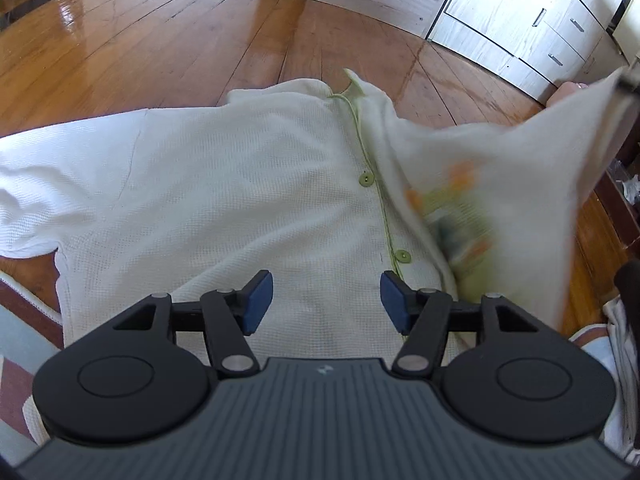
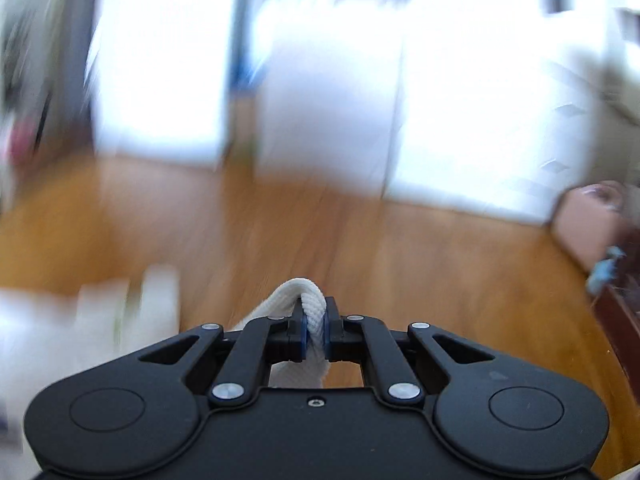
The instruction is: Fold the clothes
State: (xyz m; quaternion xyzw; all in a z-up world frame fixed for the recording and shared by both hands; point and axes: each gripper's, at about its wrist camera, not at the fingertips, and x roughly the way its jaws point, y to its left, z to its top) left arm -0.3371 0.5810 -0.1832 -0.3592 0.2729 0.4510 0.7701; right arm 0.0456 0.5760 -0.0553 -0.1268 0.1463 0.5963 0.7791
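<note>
Cream waffle-knit cardigan (image 1: 224, 184), green-buttoned

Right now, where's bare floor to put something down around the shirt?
Free: wooden floor beyond the shirt, up to the white cabinets. Crowded: right side, where the right gripper lifts the shirt's printed panel. Near left, a rug borders the shirt. Left gripper hovers open over the hem.

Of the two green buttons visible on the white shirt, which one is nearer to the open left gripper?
The lower green button, just above the left gripper and beside its right blue pad. The other green button sits higher up the placket, toward the collar.
</note>
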